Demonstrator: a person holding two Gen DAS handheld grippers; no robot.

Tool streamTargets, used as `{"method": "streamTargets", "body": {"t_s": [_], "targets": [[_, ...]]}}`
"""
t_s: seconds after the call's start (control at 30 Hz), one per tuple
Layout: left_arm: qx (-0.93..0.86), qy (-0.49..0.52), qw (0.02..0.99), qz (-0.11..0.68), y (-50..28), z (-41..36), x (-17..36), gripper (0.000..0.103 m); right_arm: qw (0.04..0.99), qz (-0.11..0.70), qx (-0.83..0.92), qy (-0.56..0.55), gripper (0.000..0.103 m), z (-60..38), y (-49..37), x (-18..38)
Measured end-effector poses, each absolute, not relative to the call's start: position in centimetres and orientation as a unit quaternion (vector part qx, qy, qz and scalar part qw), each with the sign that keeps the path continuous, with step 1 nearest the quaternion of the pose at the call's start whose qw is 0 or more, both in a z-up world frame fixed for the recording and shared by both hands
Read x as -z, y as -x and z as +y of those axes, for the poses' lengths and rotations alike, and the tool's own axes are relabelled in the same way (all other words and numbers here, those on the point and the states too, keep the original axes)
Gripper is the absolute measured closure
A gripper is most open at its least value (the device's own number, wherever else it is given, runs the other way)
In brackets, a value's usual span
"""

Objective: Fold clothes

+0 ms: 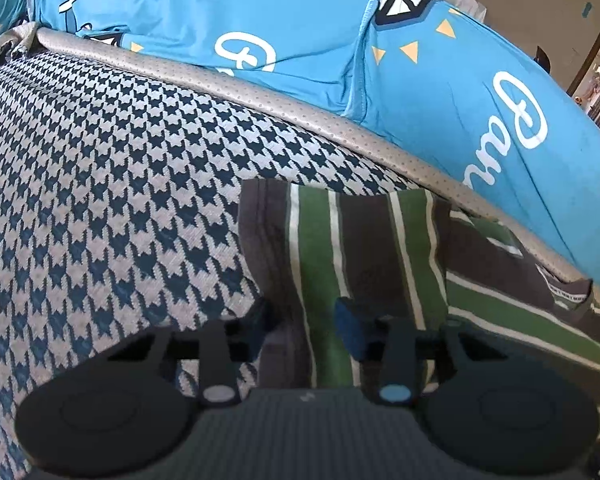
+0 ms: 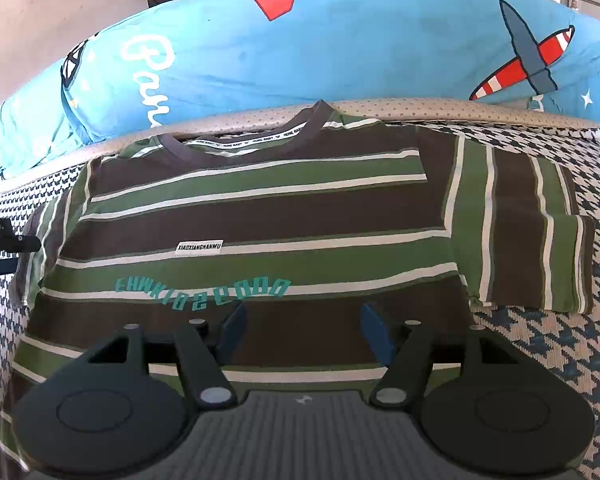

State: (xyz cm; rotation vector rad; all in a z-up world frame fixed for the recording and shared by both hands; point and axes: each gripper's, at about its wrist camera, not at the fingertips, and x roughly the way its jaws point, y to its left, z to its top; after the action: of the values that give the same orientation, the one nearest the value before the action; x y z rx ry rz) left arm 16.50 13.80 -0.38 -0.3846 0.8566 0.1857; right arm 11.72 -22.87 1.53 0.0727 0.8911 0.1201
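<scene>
A green, brown and white striped T-shirt [image 2: 260, 208] lies flat, front up, on a houndstooth cover, its collar [image 2: 244, 140] towards the far side. My right gripper [image 2: 304, 332] hovers open over the shirt's lower body, just below the teal lettering, with nothing pinched. The shirt's left sleeve [image 1: 360, 248] lies between the fingers of my left gripper [image 1: 306, 326]. One finger [image 1: 260, 328] stands at the sleeve's dark hem and the other [image 1: 352, 328] over a green stripe. The cloth between them looks flat and the jaws stand narrow. In the right wrist view part of the left gripper [image 2: 4, 240] shows at the left edge.
A blue printed quilt [image 2: 340, 48] is heaped along the far side, behind the cover's grey perforated trim [image 1: 260, 100]. The houndstooth cover [image 1: 100, 180] spreads to the left of the sleeve. The shirt's other sleeve [image 2: 532, 232] lies spread to the right.
</scene>
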Motion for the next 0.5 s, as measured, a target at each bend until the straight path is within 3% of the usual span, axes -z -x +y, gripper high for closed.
{"method": "streamTargets", "body": {"t_s": [0.07, 0.17, 0.5], "targets": [[-0.093, 0.178, 0.889, 0.412, -16.5, 13.6, 0.4, 0.086, 0.9, 0.431, -0.058, -0.033, 0.038, -22.8, -11.8, -1.5], [-0.105, 0.164, 0.892, 0.407, -16.1, 13.2, 0.4, 0.095, 0.9, 0.43, -0.058, -0.03, 0.038, -22.7, -11.8, -1.5], [-0.164, 0.074, 0.904, 0.387, -15.5, 10.5, -0.4, 0.095, 0.901, 0.43, -0.059, -0.024, 0.037, -22.6, -11.9, -1.4]]}}
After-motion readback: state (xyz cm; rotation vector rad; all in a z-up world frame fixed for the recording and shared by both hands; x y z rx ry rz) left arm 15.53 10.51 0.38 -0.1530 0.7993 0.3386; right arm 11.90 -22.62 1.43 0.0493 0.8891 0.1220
